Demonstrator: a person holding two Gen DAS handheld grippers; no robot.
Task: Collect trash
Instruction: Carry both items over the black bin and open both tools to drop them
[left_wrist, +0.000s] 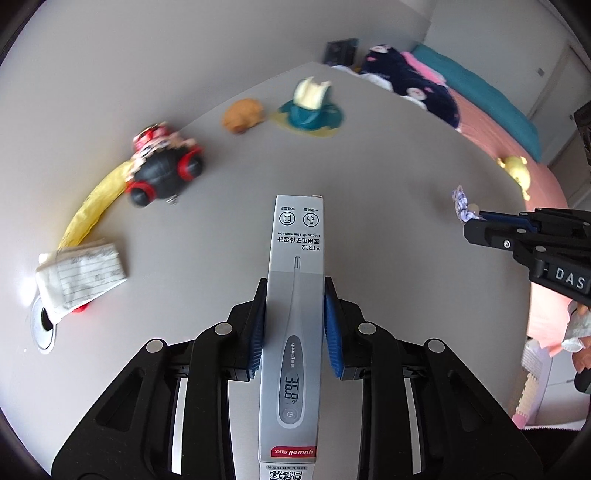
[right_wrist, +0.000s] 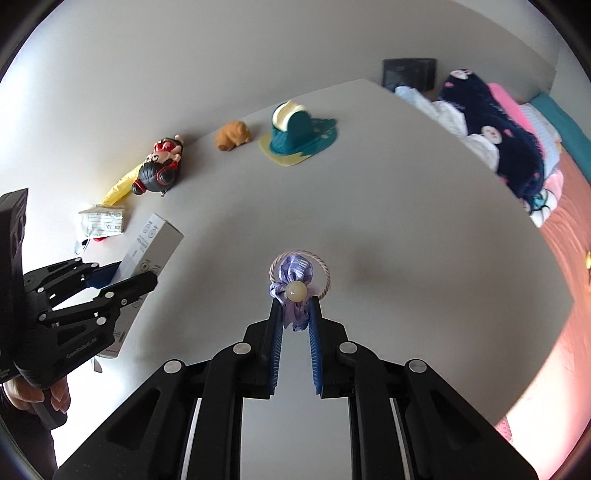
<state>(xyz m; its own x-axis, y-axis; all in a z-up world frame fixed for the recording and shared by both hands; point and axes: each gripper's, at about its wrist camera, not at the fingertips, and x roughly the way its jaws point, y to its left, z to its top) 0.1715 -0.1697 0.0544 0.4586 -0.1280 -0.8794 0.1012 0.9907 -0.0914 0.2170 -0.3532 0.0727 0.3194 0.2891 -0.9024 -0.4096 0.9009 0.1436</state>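
The thermometer box (left_wrist: 293, 314), a long grey cardboard carton with a printed thermometer and a red band at its near end, sits clamped between the ribbed blue pads of the left claw (left_wrist: 294, 325), pointing toward twelve o'clock above the counter (left_wrist: 369, 177). From the right wrist view the same box (right_wrist: 147, 254) shows at nine o'clock, tilted, with the left claw (right_wrist: 122, 280) closed on its sides.

The right claw (right_wrist: 295, 314) is narrowed onto a hair tie (right_wrist: 297, 288): crumpled shiny lilac fabric, a round cream bead and a thin twisted cord loop. In the left wrist view the tie (left_wrist: 461, 205) hangs at the tip of the right claw (left_wrist: 476, 221) at three o'clock.

The counter is smooth, matte and pale grey. At nine o'clock in the left view lies a folded lined paper (left_wrist: 83, 277), crumpled, partly over a round metal grommet (left_wrist: 42, 328). Toward ten o'clock lie a long yellow wrapper (left_wrist: 96, 206) and a toy figure (left_wrist: 162, 166), round, black and red. Near twelve o'clock sit a tan, lumpy animal figurine (left_wrist: 242, 115) and a teal holder (left_wrist: 308, 110) on a flat yellow-edged base. Beyond the counter, at two o'clock, is a bed (left_wrist: 491, 122) with pink and teal covers and a dark fleecy blanket (left_wrist: 410, 85).
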